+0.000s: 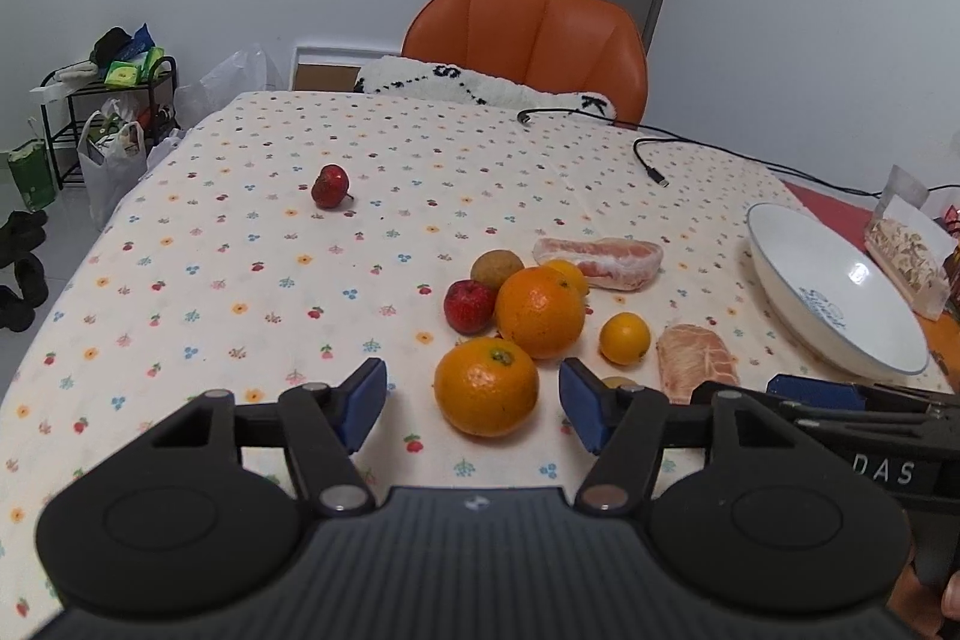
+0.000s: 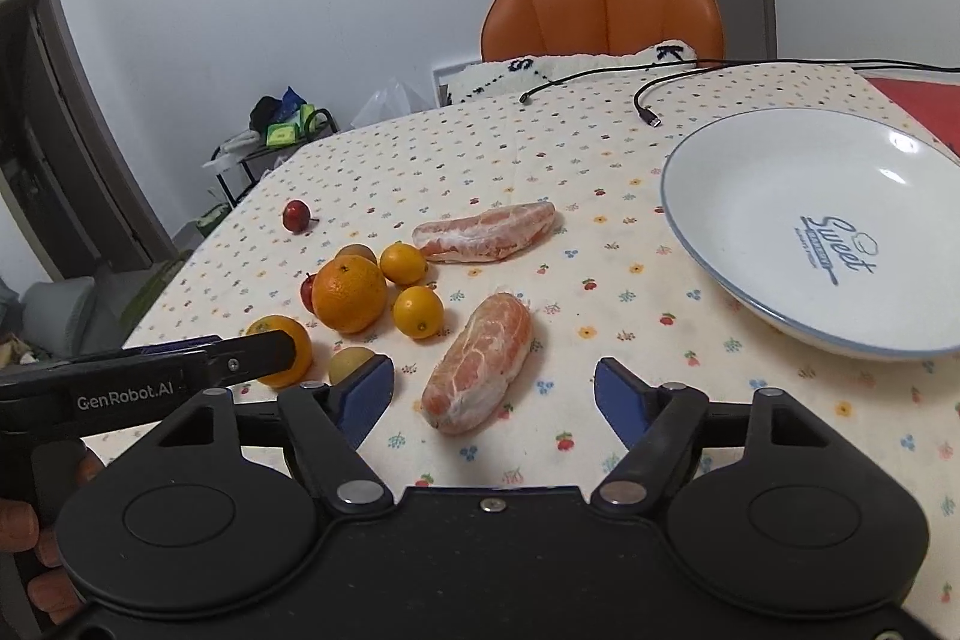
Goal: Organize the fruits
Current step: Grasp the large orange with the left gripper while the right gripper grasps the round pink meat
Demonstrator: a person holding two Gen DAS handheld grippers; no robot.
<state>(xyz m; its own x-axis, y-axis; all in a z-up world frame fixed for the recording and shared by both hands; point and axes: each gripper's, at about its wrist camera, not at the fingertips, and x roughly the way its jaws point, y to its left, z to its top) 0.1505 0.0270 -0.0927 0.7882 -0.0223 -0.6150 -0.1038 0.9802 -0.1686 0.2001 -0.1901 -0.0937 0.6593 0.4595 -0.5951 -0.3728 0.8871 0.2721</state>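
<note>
My left gripper (image 1: 473, 394) is open around a near orange (image 1: 486, 385), with a gap on each side of it. Beyond lie a bigger orange (image 1: 540, 310), a red fruit (image 1: 469, 304), a brown fruit (image 1: 495, 268) and two small yellow citrus (image 1: 625, 337). A lone red fruit (image 1: 330, 185) sits far left. My right gripper (image 2: 495, 382) is open around a peeled pomelo segment (image 2: 480, 364) without touching it. A second segment (image 2: 486, 231) lies farther back. A yellowish fruit (image 2: 351, 363) is partly hidden by the right gripper's left finger.
A white plate (image 2: 750, 196) with a blue rim stands empty on the right. Two black cables (image 2: 645, 115) trail over the far side of the flowered tablecloth (image 1: 240, 280). An orange chair (image 1: 528, 34) stands behind the table. A snack packet (image 1: 906, 256) lies beyond the plate.
</note>
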